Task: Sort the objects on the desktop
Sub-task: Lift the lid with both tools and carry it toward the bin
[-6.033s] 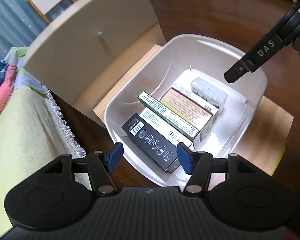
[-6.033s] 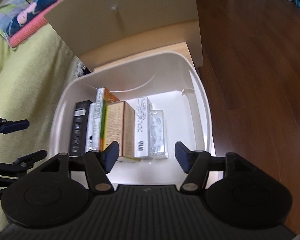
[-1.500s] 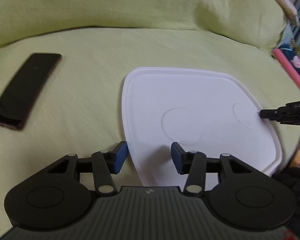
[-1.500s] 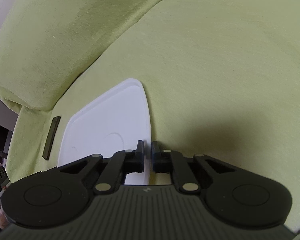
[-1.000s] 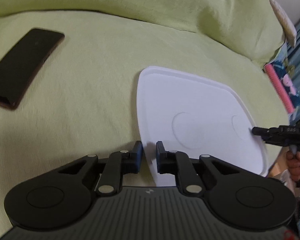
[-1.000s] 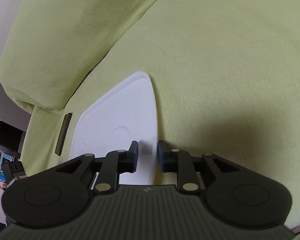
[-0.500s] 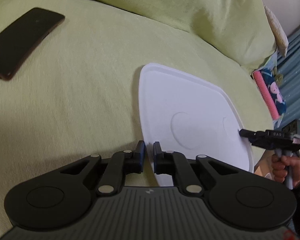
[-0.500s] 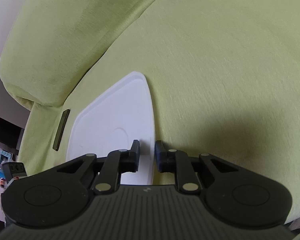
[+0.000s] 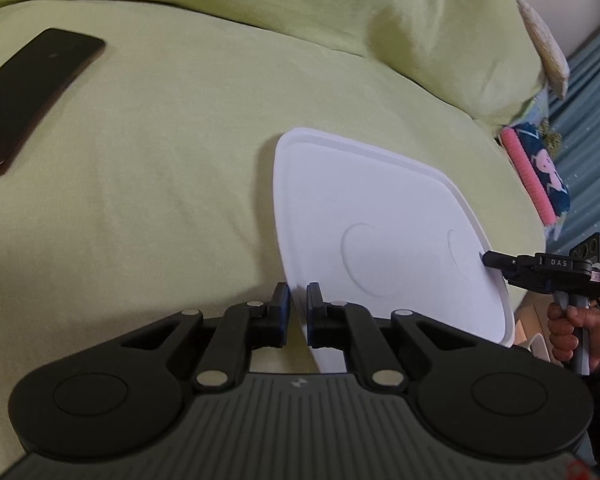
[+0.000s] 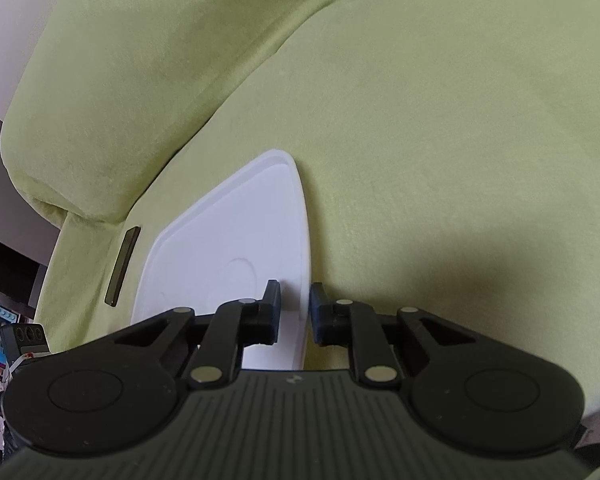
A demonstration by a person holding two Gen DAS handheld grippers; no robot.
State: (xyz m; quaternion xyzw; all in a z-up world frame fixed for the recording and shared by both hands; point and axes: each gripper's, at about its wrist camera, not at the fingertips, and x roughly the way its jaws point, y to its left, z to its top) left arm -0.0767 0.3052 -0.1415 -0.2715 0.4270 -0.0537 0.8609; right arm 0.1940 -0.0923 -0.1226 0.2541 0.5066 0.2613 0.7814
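Observation:
A white plastic lid (image 9: 380,208) lies tilted over the green sofa seat (image 9: 160,168). My left gripper (image 9: 298,304) is shut on the lid's near corner edge. My right gripper (image 9: 485,258) comes in from the right, and its tips pinch the lid's opposite edge. In the right wrist view the lid (image 10: 228,248) runs away to the left. The right gripper (image 10: 295,300) holds the lid's rim between its narrowly spaced fingers. The underside of the lid is hidden.
A black phone (image 9: 32,96) lies on the seat to the far left, also seen edge-on as the phone (image 10: 123,266). The sofa back (image 10: 160,60) rises behind. A pink and blue cloth (image 9: 536,172) sits at the sofa's right end. A hand (image 9: 576,332) holds the right gripper's handle.
Both grippers left the bin of boxes and came to the lid on the sofa. The left gripper closed on its near edge within the last second. The lid has tipped up slightly.

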